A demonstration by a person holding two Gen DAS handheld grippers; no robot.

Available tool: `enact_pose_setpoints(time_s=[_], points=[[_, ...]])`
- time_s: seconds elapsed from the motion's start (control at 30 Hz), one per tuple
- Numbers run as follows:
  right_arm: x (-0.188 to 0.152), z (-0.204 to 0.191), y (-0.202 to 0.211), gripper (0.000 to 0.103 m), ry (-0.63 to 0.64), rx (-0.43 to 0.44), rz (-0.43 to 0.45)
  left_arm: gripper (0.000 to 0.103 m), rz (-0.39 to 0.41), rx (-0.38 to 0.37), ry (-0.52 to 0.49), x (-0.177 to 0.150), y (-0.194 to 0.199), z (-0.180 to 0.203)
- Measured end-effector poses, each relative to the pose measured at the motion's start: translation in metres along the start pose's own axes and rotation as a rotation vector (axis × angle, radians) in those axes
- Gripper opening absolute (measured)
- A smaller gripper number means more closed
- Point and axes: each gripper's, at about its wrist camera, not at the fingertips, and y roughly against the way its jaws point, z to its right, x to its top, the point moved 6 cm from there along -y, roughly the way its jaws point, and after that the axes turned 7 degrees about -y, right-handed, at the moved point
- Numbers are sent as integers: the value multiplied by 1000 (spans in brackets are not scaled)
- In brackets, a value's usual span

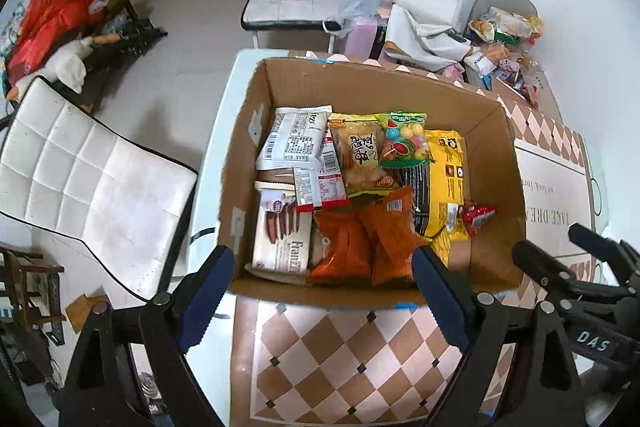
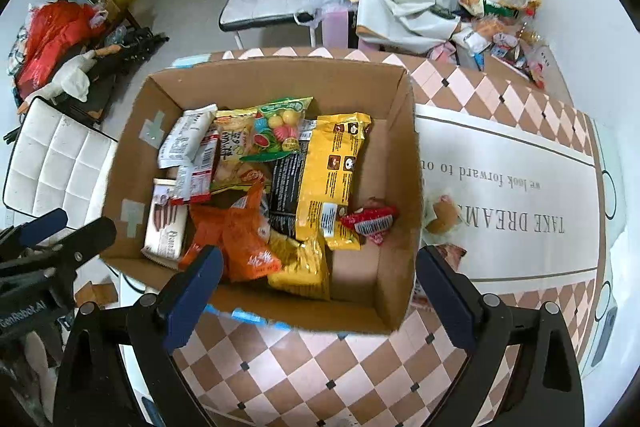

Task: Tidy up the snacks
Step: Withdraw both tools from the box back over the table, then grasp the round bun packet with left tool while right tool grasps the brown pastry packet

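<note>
Snacks sit packed inside an open brown cardboard box (image 1: pixel 496 163) that rests on a table covered with a pink-and-brown diamond-patterned cloth (image 1: pixel 340 359).

We hold the left gripper (image 1: pixel 324 263) above the near edge of the box. Its two blue-padded fingers (image 1: pixel 210 287) are spread wide apart and grip nothing. We hold the right gripper (image 2: pixel 318 267) over the near right corner of the box, likewise with its blue-padded fingers (image 2: pixel 192 291) wide apart and nothing between them. In the left wrist view the right gripper appears at the lower right edge; in the right wrist view the left gripper appears at the lower left edge.

Contents of the box, as we see them:
- a white flat packet printed with a barcode (image 1: pixel 294 139), at the far left;
- a narrow red-and-white wrapper (image 1: pixel 320 183), lying partly over the white packet;
- a white carton showing brown wafers (image 1: pixel 282 235), at the near left;
- two orange crinkled bags (image 1: pixel 360 243), near the middle front;
- a yellow rice-cracker bag (image 1: pixel 358 155), toward the far wall;
- a green-edged bag of coloured candies (image 1: pixel 404 141), on top of the rice-cracker bag;
- a large yellow-and-black bag (image 1: pixel 446 183), right of centre;
- a small red wrapped snack (image 1: pixel 478 217), on the bare box floor just beside the large yellow-and-black bag.

Outside the box, on the cloth to its right, the right wrist view shows a clear-wrapped brown bun (image 2: pixel 442 217) close to the box wall. Two white padded chairs (image 1: pixel 84 171) stand beside and beyond the table.
</note>
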Motion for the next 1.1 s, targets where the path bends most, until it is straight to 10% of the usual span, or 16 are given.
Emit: enact_pose_setpoints(time_s=[0.53,0.83,1.1], points=[[-21,44,44,99,-169,149,14,91,58,61,-87,7,37,47],[-29,185,-78,99,-520,111,-155,91,-18,167,-388,63,-16,146],[-53,210,-162,87,-624,110,-287,91,-87,205,-609,92,-67,223]])
